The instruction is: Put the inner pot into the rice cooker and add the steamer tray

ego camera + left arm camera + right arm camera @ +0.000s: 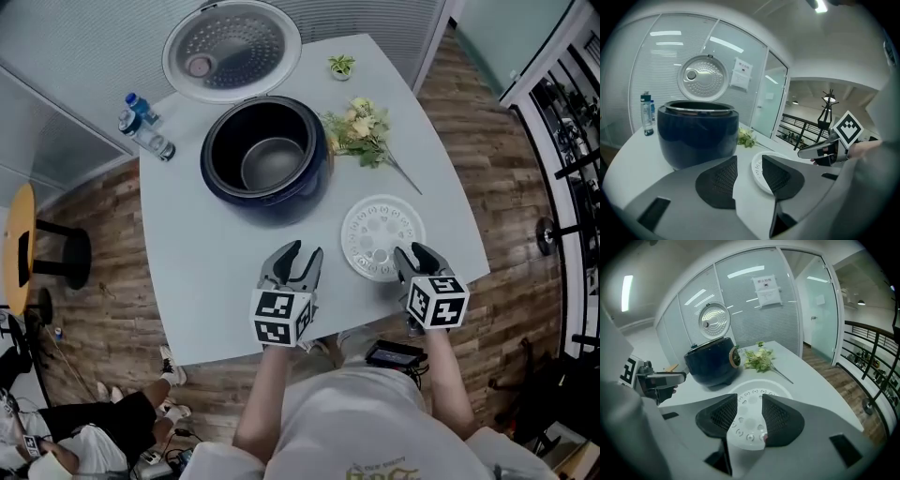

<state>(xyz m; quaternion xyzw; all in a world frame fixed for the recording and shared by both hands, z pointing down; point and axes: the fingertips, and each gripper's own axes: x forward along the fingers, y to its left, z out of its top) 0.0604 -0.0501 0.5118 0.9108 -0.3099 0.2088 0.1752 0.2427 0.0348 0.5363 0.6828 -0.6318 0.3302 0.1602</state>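
Sitting far centre on table [216, 272], rice cooker [281, 208] has lid [232, 49] tipped back for loading; inner pot [272, 161] looks already seated. Steamer tray [380, 234] flat near right, likely next. Right gripper [415, 253] over tray's near edge, jaws apart, empty; left gripper [298, 251] just left, likewise. Only head view sees into cooker; right gripper view shows tray lined up between jaws

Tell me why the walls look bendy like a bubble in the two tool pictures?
Left gripper view: a wide-angle lens bows the glass wall, and the corners go dark. Right gripper view: same bulge, with bright light streaks reflecting on the glass; the steamer tray stays sharp. Head view: lines bend less, and the rice cooker casts only a soft shadow.
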